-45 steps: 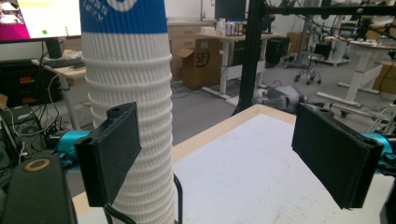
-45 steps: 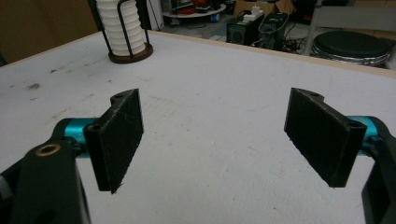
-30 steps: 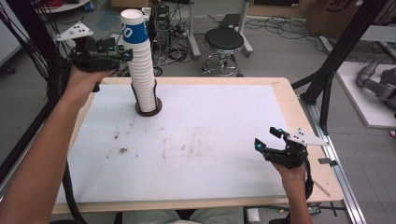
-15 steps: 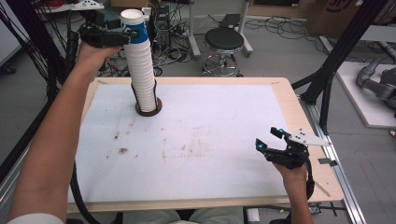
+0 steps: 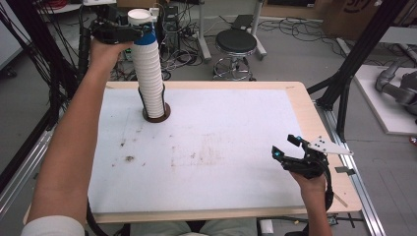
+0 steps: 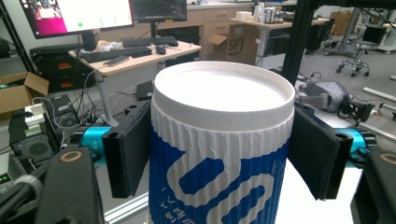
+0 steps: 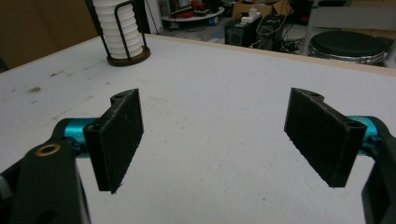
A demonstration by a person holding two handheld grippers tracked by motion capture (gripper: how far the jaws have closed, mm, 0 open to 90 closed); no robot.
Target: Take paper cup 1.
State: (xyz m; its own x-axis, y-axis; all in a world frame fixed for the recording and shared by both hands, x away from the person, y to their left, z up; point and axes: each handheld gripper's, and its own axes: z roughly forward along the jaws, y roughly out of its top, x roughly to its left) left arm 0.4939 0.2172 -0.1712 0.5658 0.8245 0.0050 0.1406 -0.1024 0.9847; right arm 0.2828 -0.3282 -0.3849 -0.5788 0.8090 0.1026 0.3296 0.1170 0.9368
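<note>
Grab step: left gripper (image 5: 140,32) fingers (image 6: 128,154) just closed on top cup (image 6: 219,140), upper left. Next: lift straight off stack (image 5: 152,83). Right gripper (image 5: 290,150) spread, idle.

Your left gripper (image 5: 140,33) is black, with a dark cable looping from its body. Your right gripper (image 5: 286,147) is black too, with blue tips and a grey three-cornered plate dotted with small holes on top. Up close, each has flat, rough black pads (image 7: 120,130) on turquoise metal stubs, and a brass-ringed hole in the housing. You wear a white short sleeve (image 5: 51,227).
</note>
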